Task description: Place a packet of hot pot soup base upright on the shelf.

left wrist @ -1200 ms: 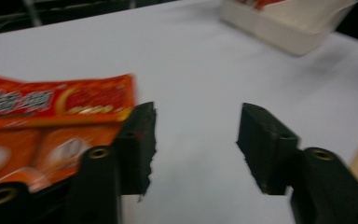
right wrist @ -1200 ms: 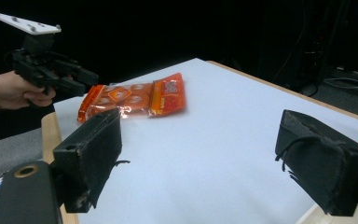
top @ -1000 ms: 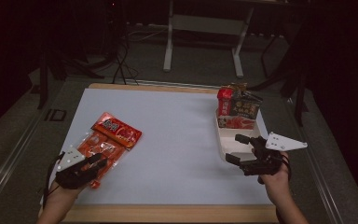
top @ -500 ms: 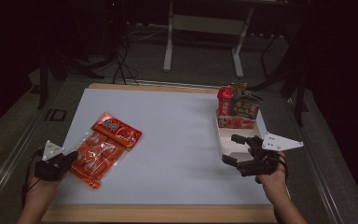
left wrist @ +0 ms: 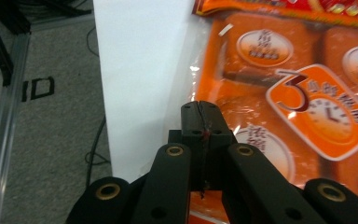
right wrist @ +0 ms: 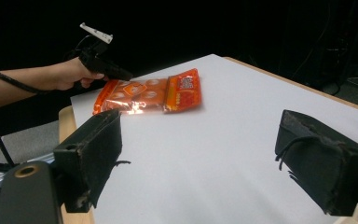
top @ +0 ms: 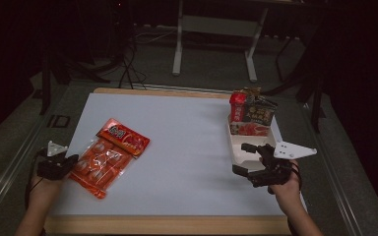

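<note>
Right now the left gripper (top: 68, 162) sits at the near left edge of the orange snack packet (top: 109, 155), its jaws pressed together; a thin red sliver shows in the seam between them, but I cannot tell whether that is the packet's film. The packet lies flat on the white table sheet (top: 187, 147), spreading ahead and to the right of those jaws. It looks light, floppy and slick, so a pinch on the sealed rim would likely serve best. The right gripper (top: 248, 158) hovers with jaws spread wide over the white tray (top: 237, 147), well apart from the packet.
</note>
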Motion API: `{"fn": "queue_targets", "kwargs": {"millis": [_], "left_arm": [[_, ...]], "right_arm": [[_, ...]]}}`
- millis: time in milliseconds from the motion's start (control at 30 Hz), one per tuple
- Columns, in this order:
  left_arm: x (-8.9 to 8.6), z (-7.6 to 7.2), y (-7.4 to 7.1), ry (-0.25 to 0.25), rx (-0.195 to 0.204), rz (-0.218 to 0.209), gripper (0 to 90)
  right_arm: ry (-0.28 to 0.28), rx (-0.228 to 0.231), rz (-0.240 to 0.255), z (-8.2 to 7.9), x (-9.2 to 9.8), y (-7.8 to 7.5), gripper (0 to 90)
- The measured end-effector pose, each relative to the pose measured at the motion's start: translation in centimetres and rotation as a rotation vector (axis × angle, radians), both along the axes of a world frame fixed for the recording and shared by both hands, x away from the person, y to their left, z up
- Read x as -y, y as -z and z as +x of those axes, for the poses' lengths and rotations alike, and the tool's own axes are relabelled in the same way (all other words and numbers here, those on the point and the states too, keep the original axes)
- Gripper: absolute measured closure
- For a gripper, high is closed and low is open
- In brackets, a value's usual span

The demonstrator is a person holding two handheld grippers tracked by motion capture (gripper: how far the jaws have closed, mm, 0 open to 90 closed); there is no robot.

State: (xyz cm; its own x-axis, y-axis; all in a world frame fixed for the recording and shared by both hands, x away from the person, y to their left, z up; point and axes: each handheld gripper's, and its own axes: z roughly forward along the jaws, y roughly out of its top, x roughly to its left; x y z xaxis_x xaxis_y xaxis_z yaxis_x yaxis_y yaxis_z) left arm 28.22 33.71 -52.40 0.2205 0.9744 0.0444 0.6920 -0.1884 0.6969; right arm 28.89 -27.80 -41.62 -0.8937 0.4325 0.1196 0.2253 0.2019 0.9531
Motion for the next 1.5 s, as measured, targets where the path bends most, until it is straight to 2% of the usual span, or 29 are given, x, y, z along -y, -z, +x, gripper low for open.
{"fn": "queue_targets", "kwargs": {"millis": [100, 267, 367, 533, 800, 1067, 1133, 1300, 1400, 1433, 1500], "left_arm": [[-0.2, 0.3, 0.4, -0.005, -0.033, 0.028, 90.0], [0.0, 0.2, 0.3, 0.020, -0.052, 0.021, 90.0], [0.5, 0.0, 0.2, 0.054, -0.069, 0.016, 90.0], [2.2, -0.4, 0.1, 0.107, -0.086, 0.005, 90.0], [6.2, -1.0, 0.2, 0.205, -0.095, -0.024, 90.0], [9.0, -1.7, 0.1, 0.246, -0.098, -0.069, 90.0], [9.6, -2.1, 0.1, 0.260, -0.088, -0.057, 90.0], [9.3, -2.0, 0.0, 0.214, -0.069, -0.073, 90.0], [8.9, -1.2, -0.2, 0.172, -0.052, -0.068, 90.0], [8.8, -0.9, -0.2, 0.161, -0.049, -0.050, 90.0], [8.5, -0.2, -0.2, 0.134, -0.043, -0.063, 90.0]], "right_arm": [[-0.002, -0.008, 0.001, 0.1, 0.0, 0.1, 14.4], [-0.005, -0.013, 0.003, 0.1, 0.0, 0.0, 14.4], [-0.006, -0.016, 0.007, 0.1, 0.0, 0.0, 14.4], [-0.010, -0.023, 0.004, 0.1, -0.1, 0.1, 14.4], [-0.020, -0.028, -0.002, 0.0, -0.3, 0.2, 14.4], [-0.030, -0.035, -0.005, 0.0, -0.4, 0.4, 14.4], [-0.032, -0.035, -0.004, 0.0, -0.4, 0.4, 14.5], [-0.030, -0.036, -0.005, 0.0, -0.4, 0.4, 14.4], [-0.030, -0.034, -0.008, -0.1, -0.3, 0.4, 14.4], [-0.029, -0.032, -0.006, -0.1, -0.3, 0.4, 14.5], [-0.030, -0.032, 0.000, -0.1, -0.2, 0.4, 14.6]]}}
